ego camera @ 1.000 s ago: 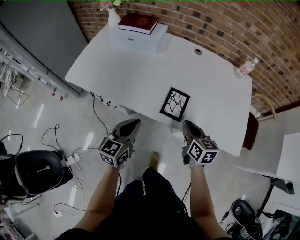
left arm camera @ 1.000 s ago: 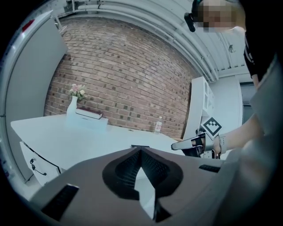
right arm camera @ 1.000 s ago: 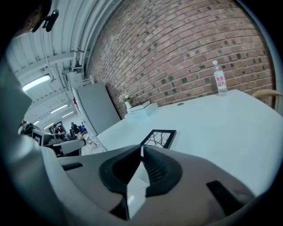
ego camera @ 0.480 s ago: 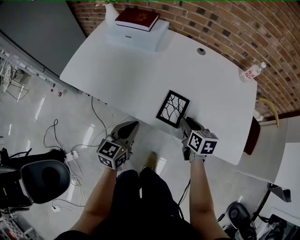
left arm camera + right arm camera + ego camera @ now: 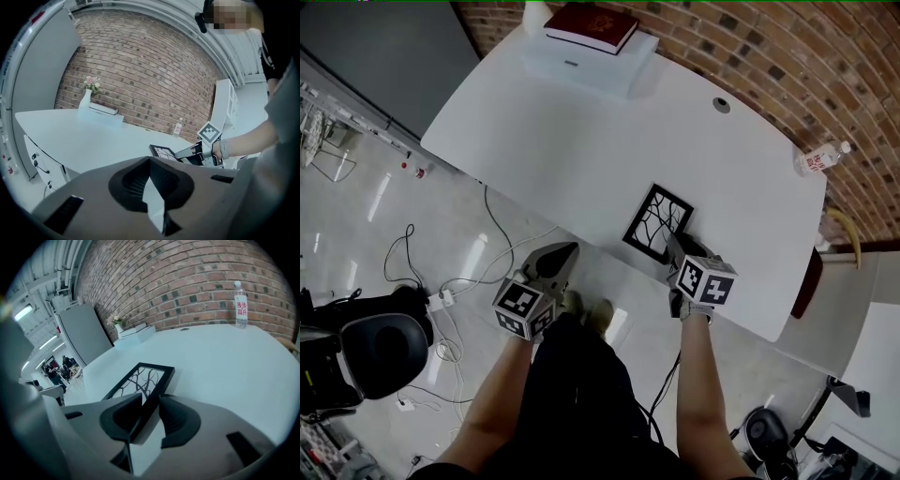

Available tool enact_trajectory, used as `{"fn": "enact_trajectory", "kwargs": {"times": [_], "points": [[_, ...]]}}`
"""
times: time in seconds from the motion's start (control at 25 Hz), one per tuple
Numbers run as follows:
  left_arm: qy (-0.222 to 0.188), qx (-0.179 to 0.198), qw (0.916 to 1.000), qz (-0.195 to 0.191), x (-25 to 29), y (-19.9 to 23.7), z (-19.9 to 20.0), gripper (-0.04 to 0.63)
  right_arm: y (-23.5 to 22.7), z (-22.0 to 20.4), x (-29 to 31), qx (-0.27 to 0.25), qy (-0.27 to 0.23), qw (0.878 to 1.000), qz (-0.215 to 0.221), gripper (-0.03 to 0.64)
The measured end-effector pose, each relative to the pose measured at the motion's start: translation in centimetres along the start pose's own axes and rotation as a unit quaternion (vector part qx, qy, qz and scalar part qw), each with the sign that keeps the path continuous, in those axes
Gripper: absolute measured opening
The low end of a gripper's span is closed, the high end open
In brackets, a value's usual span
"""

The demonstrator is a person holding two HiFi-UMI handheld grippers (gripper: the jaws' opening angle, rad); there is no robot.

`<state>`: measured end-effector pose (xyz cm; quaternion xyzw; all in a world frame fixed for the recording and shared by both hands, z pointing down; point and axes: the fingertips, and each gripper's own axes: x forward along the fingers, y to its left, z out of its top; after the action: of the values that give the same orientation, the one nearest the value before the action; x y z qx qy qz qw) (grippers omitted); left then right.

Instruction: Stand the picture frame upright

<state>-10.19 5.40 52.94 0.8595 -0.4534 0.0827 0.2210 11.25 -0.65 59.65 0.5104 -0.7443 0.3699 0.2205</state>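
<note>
The black picture frame (image 5: 657, 221) with a branch pattern lies flat near the front edge of the white table (image 5: 581, 141). My right gripper (image 5: 678, 247) is at the frame's near right corner. In the right gripper view its jaws stand open on either side of the frame's (image 5: 140, 378) right edge, with small gaps, so my right gripper (image 5: 150, 401) does not press on it. My left gripper (image 5: 565, 251) hangs shut and empty off the table, over the floor. The left gripper view shows the frame (image 5: 161, 151) ahead to the right of my left gripper (image 5: 150, 161).
A water bottle (image 5: 818, 159) stands at the table's far right edge. A red book (image 5: 591, 23) lies on a white box (image 5: 591, 61) at the back, beside a white vase (image 5: 85, 98). Cables (image 5: 459, 281) and a black chair (image 5: 380, 342) occupy the floor at left.
My right gripper has moved forward to the frame's near right corner and its jaws have parted around the edge. The left gripper has stayed in place, shut.
</note>
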Motion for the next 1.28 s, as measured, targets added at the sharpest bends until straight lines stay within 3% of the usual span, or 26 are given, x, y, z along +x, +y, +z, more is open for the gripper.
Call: {"fn": "enact_trajectory", "kwargs": {"times": [0.2,0.44,0.88,0.96,1.28], "points": [[0.005,-0.016,0.9998,0.004,0.0,1.6,-0.6,0.009,0.5,0.5,0.5,-0.021,-0.003,1.0,-0.006,0.114],[0.017,-0.052,0.9985,-0.004,0.4,2.5,-2.3,0.009,3.2,0.4,1.8,-0.056,0.005,0.998,0.016,0.091],[0.034,-0.123,0.9908,-0.045,1.0,1.8,-4.0,0.05,8.1,-0.5,3.4,-0.091,0.016,0.994,0.058,0.083],[0.034,-0.147,0.9871,-0.054,1.2,1.7,-4.2,0.109,8.8,-0.8,3.6,-0.094,0.018,0.993,0.063,0.083],[0.063,-0.248,0.9636,-0.078,2.0,0.7,-6.3,0.22,10.7,-1.5,3.9,-0.108,0.018,0.991,0.082,0.081]]}}
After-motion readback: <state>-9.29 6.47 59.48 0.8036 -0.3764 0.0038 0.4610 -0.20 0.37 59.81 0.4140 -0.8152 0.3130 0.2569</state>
